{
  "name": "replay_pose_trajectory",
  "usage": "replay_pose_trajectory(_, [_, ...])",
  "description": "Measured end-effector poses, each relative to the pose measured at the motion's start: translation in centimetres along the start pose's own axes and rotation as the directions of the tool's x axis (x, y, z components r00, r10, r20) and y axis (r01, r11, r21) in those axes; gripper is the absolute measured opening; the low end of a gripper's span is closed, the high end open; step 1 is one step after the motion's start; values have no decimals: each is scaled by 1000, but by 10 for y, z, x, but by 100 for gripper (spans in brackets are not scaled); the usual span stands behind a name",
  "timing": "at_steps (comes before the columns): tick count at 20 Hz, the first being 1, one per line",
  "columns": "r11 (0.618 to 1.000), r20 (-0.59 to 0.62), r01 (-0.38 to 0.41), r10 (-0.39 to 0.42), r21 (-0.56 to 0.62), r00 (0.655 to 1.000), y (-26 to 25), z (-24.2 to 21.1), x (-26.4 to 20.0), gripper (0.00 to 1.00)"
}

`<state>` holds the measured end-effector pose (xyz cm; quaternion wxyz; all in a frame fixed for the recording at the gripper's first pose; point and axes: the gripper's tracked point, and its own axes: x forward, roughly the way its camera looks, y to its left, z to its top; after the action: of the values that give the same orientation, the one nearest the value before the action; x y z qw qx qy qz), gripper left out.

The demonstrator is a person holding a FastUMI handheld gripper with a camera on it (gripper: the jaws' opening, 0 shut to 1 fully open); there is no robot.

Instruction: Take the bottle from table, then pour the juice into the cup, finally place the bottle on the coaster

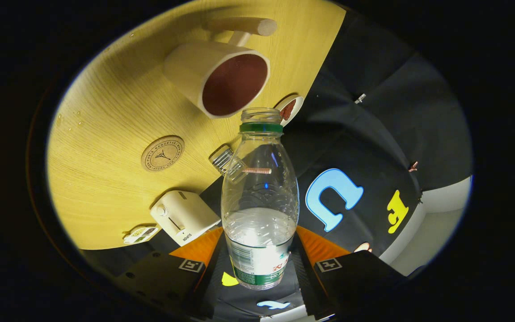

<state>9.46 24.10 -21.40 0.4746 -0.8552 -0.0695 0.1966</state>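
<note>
My gripper (259, 261) is shut on a clear plastic bottle (259, 201) with a green neck ring and no cap. The bottle is held between my fingers by its labelled lower part, with clear liquid filling about its lower third. The whole view is rolled, so the wooden table (105, 134) slants. Just beyond the bottle's mouth is a cream cup (219, 82) with a dark red inside, its opening facing the bottle. A round cork coaster (162, 154) lies on the table, left of the bottle and nearer than the cup.
A small cream toaster-like box (183, 216) stands near the table edge close to my fingers. A small clear glass (222, 159) sits by the bottle's shoulder. A wooden peg stand (244, 27) rises behind the cup. A small white dish (289, 108) lies right of the cup.
</note>
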Motion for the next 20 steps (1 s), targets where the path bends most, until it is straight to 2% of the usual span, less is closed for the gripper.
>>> replay_pose_trajectory(3, [991, -11, -33, 34, 133, 999, 16, 2, -2, 76])
replay_pose_trajectory(5, [957, -21, -56, 65, 283, 998, 31, 3, -6, 76])
replay_pose_trajectory(7, [892, -28, -84, 108, 445, 994, 46, 5, -8, 76])
replay_pose_trajectory(9, [792, -22, -100, 142, 603, 990, 59, 8, -9, 76])
replay_pose_trajectory(11, [680, -3, -102, 151, 726, 988, 66, 17, -12, 76])
replay_pose_trajectory(13, [548, 31, -96, 127, 831, 991, 62, 25, -12, 76])
replay_pose_trajectory(14, [467, 55, -99, 108, 879, 993, 60, 28, -11, 76])
replay_pose_trajectory(16, [279, 112, -128, 72, 952, 991, 53, 36, -12, 76])
replay_pose_trajectory(18, [95, 144, -146, 32, 985, 989, 44, 33, -11, 76])
replay_pose_trajectory(20, [-70, 155, -156, -9, 985, 988, 32, 23, -7, 76])
